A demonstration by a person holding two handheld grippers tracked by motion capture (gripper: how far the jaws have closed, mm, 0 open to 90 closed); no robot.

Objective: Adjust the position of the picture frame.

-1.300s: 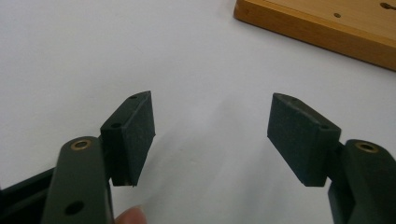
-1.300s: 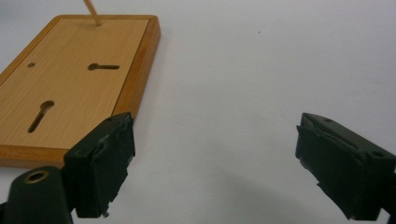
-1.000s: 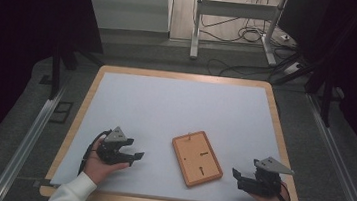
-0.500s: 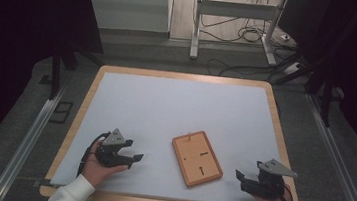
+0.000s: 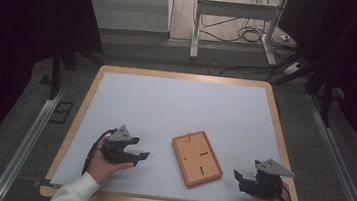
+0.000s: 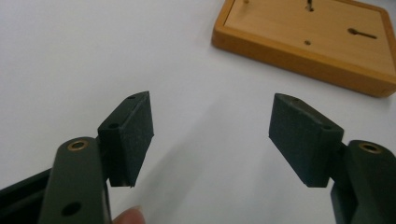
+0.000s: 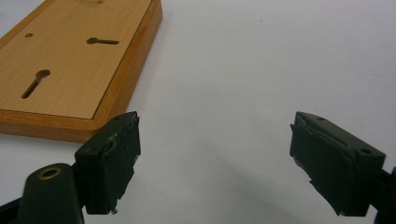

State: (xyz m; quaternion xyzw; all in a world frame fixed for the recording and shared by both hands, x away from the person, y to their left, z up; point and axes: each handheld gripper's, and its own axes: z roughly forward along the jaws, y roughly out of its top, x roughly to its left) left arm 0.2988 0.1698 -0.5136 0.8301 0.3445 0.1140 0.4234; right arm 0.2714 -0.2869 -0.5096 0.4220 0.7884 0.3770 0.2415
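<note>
Tongs (image 5: 141, 158) and (image 5: 236, 177) gape empty, flanking wooden board (image 5: 197, 158).

No text, label, brand or number can be read anywhere. The flat rectangular wooden board (image 5: 197, 158) bears only keyhole slots, no writing.

The table (image 5: 95, 79) has a light wooden rim, and a white sheet (image 5: 180, 111) covers almost all of its top. On this sheet a flat wooden board (image 5: 196, 157) lies near the front edge, a little turned, with two keyhole-shaped slots in its face.
</note>
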